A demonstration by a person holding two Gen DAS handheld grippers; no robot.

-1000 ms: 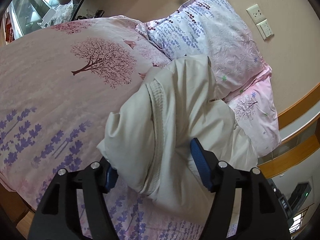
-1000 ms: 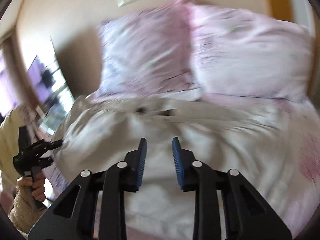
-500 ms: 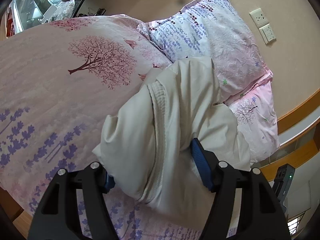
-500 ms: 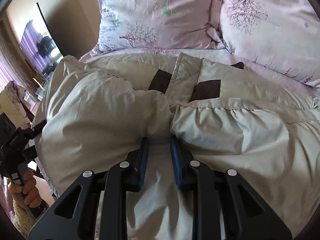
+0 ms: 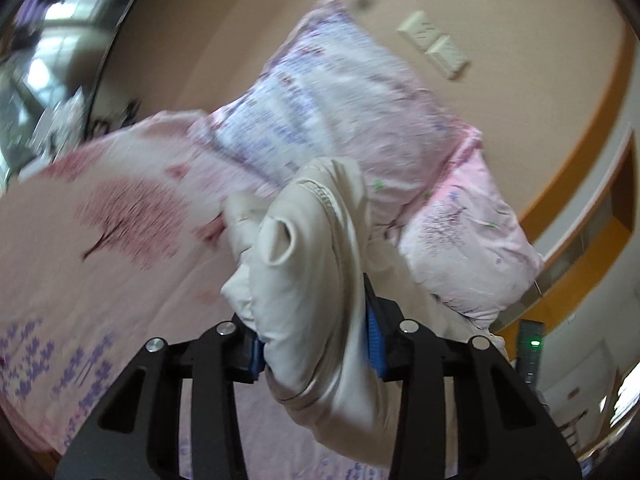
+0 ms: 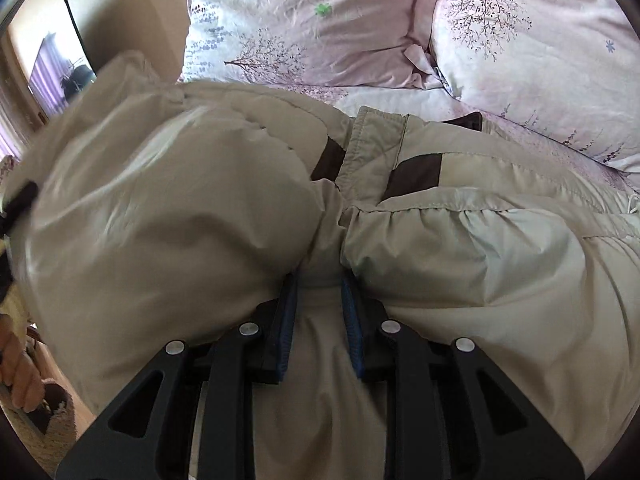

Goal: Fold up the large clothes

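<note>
A large beige padded jacket (image 6: 180, 208) lies bunched on the bed, with brown patches near its collar (image 6: 416, 170). My right gripper (image 6: 319, 280) is shut on a fold of the jacket near its middle. In the left wrist view my left gripper (image 5: 316, 336) is shut on a thick bundle of the same jacket (image 5: 304, 280) and holds it lifted above the bed. Most of both grippers' fingertips are hidden in the fabric.
The bed has a pink quilt with tree and lavender prints (image 5: 100, 240). Two floral pillows (image 6: 320, 24) (image 6: 540, 40) lean at the headboard wall. Wall switches (image 5: 436, 48) are above them. A person's hand (image 6: 16, 368) shows at the left edge.
My left gripper has closed tighter on the jacket bundle and lifted it, with the view tilting up. My right gripper has pushed further into the jacket and stays shut on the fold.
</note>
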